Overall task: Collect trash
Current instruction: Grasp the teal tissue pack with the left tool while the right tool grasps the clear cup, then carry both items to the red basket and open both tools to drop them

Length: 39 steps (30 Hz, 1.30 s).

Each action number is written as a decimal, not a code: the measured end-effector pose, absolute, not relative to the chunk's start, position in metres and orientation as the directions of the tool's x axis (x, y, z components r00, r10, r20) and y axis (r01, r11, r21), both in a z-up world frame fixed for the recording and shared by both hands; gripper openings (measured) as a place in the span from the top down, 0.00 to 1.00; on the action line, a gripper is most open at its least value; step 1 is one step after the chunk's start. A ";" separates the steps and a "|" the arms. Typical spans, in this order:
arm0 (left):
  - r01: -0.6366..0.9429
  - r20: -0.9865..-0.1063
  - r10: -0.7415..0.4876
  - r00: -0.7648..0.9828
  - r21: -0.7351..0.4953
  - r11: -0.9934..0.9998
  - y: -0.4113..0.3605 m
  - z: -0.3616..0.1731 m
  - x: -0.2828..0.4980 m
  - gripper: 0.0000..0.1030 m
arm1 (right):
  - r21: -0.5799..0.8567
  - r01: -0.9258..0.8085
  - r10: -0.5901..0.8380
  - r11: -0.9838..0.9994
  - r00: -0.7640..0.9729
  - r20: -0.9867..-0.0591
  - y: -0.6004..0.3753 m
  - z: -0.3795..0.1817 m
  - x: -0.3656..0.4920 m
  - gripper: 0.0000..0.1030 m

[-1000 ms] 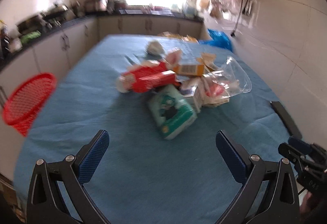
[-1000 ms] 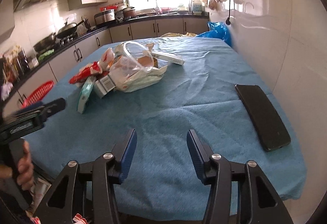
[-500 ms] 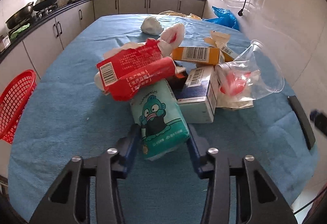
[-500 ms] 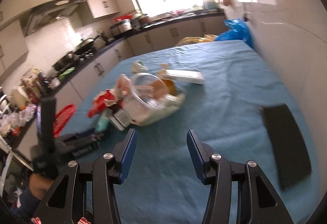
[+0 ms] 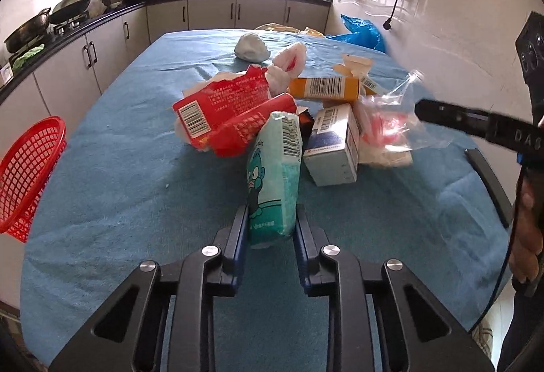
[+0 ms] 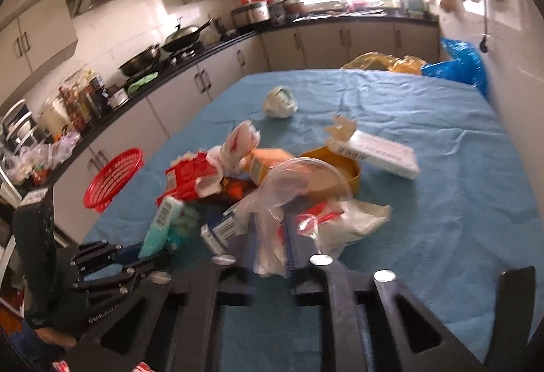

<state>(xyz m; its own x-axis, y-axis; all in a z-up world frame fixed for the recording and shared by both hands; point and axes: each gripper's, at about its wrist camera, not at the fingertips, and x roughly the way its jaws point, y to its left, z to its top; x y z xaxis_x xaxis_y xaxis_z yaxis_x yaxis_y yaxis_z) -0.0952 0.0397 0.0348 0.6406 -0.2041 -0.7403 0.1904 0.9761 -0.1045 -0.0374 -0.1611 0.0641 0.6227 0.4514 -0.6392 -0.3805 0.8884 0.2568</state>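
Note:
A heap of trash lies mid-table on the blue cloth (image 5: 119, 188): a teal tissue pack (image 5: 273, 181), red packets (image 5: 224, 113), an orange box (image 5: 324, 88), a blue-white box (image 5: 335, 147) and a clear plastic bag (image 5: 391, 130). My left gripper (image 5: 270, 226) is shut on the near end of the tissue pack, which stands tilted up on its edge. My right gripper (image 6: 268, 265) is closed on the near end of the clear plastic bag (image 6: 289, 198); that view is blurred. The left gripper also shows in the right wrist view (image 6: 142, 256).
A red mesh basket (image 5: 27, 175) hangs at the table's left edge; it also shows in the right wrist view (image 6: 114, 176). A black phone (image 5: 489, 181) lies at the right edge. A white wad (image 5: 251, 47) and a white carton (image 6: 380, 154) lie farther back. Kitchen counters run along the left and back.
My left gripper closed tighter on the tissue pack and tipped it up on edge. My right gripper moved forward to the heap and closed on the clear bag.

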 end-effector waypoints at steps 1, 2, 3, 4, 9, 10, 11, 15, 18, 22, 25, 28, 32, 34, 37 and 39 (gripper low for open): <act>0.192 -0.740 -0.209 0.639 -0.109 0.975 0.041 0.035 -0.095 0.77 | 0.254 -0.389 0.457 0.885 0.626 -0.632 -0.160 0.064 -0.044 0.93; 0.190 -0.741 -0.208 0.638 -0.110 0.976 0.041 0.034 -0.095 0.77 | 0.260 -0.399 0.468 0.879 0.623 -0.626 -0.159 0.064 -0.051 0.93; 0.176 -0.740 -0.200 0.642 -0.112 0.978 0.043 0.034 -0.093 0.76 | 0.258 -0.405 0.471 0.877 0.625 -0.623 -0.159 0.064 -0.057 0.93; 0.163 -0.740 -0.192 0.645 -0.111 0.980 0.045 0.034 -0.089 0.76 | 0.259 -0.405 0.472 0.877 0.626 -0.621 -0.159 0.063 -0.064 0.93; 0.151 -0.745 -0.190 0.639 -0.120 0.981 0.045 0.030 -0.080 0.77 | 0.264 -0.412 0.483 0.872 0.635 -0.603 -0.162 0.065 -0.091 0.93; 0.150 -0.744 -0.194 0.639 -0.127 0.980 0.046 0.029 -0.080 0.85 | 0.266 -0.414 0.485 0.871 0.636 -0.600 -0.163 0.067 -0.094 0.93; 0.154 -0.741 -0.206 0.639 -0.140 0.978 0.045 0.029 -0.081 0.87 | 0.270 -0.415 0.489 0.869 0.640 -0.593 -0.165 0.069 -0.098 0.93; 0.185 -0.727 -0.236 0.645 -0.151 0.971 0.044 0.037 -0.092 0.89 | 0.268 -0.419 0.494 0.868 0.659 -0.568 -0.169 0.082 -0.110 0.93; 0.201 -0.708 -0.259 0.657 -0.167 0.965 0.046 0.047 -0.102 0.89 | 0.272 -0.422 0.499 0.865 0.669 -0.551 -0.170 0.092 -0.114 0.93; 0.206 -0.676 -0.282 0.680 -0.192 0.959 0.058 0.065 -0.115 0.89 | 0.278 -0.426 0.507 0.861 0.670 -0.543 -0.165 0.098 -0.114 0.93; 0.198 -0.654 -0.279 0.703 -0.196 0.960 0.070 0.077 -0.120 0.89 | 0.293 -0.433 0.521 0.852 0.660 -0.541 -0.159 0.102 -0.111 0.93; 0.180 -0.634 -0.265 0.727 -0.196 0.964 0.082 0.086 -0.125 0.89 | 0.299 -0.450 0.538 0.841 0.650 -0.537 -0.147 0.108 -0.107 0.93; 0.138 -0.607 -0.237 0.759 -0.207 0.969 0.108 0.099 -0.128 0.89 | 0.299 -0.485 0.565 0.822 0.629 -0.534 -0.126 0.116 -0.100 0.93; 0.104 -0.596 -0.210 0.775 -0.208 0.973 0.124 0.105 -0.129 0.89 | 0.304 -0.504 0.583 0.808 0.611 -0.535 -0.110 0.120 -0.094 0.93; 0.053 -0.588 -0.164 0.792 -0.202 0.978 0.148 0.110 -0.133 0.89 | 0.303 -0.541 0.609 0.784 0.579 -0.542 -0.081 0.125 -0.085 0.93; 0.011 -0.586 -0.128 0.800 -0.199 0.980 0.169 0.112 -0.134 0.89 | 0.299 -0.569 0.626 0.766 0.556 -0.547 -0.059 0.128 -0.078 0.93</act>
